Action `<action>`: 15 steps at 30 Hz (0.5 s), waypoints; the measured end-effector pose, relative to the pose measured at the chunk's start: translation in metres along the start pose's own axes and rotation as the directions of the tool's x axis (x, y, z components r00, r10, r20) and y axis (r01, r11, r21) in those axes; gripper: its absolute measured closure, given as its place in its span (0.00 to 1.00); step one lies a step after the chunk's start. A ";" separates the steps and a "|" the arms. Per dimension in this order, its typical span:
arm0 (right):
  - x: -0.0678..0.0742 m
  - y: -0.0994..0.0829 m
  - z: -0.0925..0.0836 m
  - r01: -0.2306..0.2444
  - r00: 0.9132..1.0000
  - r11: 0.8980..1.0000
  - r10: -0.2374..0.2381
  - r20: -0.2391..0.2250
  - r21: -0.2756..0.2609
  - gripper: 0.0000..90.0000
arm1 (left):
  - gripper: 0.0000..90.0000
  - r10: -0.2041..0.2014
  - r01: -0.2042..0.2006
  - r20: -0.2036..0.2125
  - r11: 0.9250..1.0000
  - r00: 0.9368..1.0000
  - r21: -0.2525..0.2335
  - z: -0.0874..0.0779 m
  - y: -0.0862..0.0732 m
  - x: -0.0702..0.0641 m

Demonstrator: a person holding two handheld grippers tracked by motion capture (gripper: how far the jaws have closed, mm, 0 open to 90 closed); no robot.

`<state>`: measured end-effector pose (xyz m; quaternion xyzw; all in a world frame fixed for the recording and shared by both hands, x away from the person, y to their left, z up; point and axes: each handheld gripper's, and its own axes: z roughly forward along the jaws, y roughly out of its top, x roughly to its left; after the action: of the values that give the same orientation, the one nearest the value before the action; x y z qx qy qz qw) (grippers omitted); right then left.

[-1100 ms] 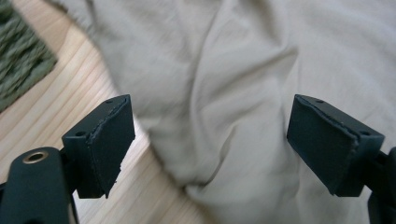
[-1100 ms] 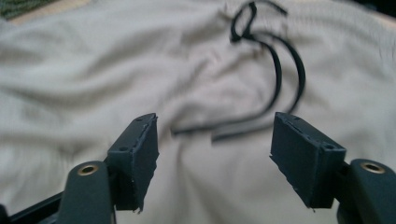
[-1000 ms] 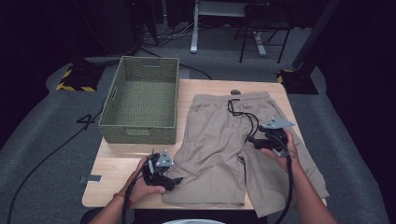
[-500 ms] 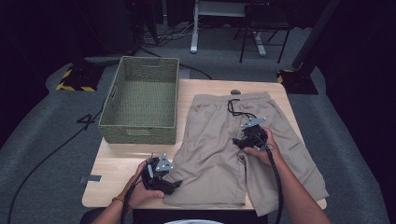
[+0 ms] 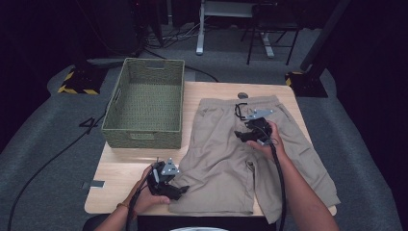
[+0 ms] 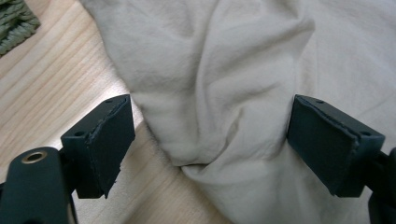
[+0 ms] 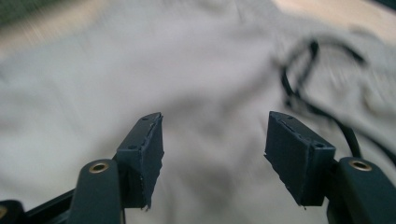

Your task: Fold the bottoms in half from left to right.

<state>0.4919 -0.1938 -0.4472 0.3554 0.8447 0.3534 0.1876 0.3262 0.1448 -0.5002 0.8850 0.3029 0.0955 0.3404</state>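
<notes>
Khaki shorts (image 5: 226, 144) lie flat; left gripper (image 6: 210, 140) and right gripper (image 7: 215, 140), seemingly above them, gape.

I've got the khaki shorts (image 5: 226, 154) spread flat on the wooden table, waistband at the far end, both legs fanning toward me; black drawstring (image 5: 239, 111) lies looped at the waist, and the hem corner of the leg on my left is rumpled into soft folds at the table's bare wood
</notes>
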 end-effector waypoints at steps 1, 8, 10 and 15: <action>0.003 0.010 0.005 -0.004 1.000 1.000 0.004 0.000 -0.017 0.40 | 0.17 -0.005 0.005 -0.021 1.000 1.000 0.001 0.000 -0.001 0.000; 0.025 0.055 0.034 -0.002 0.998 0.999 -0.002 -0.067 -0.051 0.35 | 0.14 -0.013 0.012 -0.030 1.000 0.999 -0.011 -0.001 -0.005 -0.003; 0.032 0.062 0.044 0.010 0.998 0.999 -0.013 -0.063 -0.040 0.35 | 0.13 -0.008 0.008 -0.025 1.000 1.000 -0.014 0.000 -0.004 -0.005; 0.045 0.070 0.077 -0.006 0.998 1.000 0.006 -0.064 0.002 0.34 | 0.17 0.015 -0.015 -0.011 1.000 1.000 -0.018 0.002 -0.002 -0.010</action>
<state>0.5379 -0.0903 -0.4513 0.3467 0.8495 0.3645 0.1590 0.3184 0.1391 -0.5024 0.8836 0.2973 0.1054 0.3461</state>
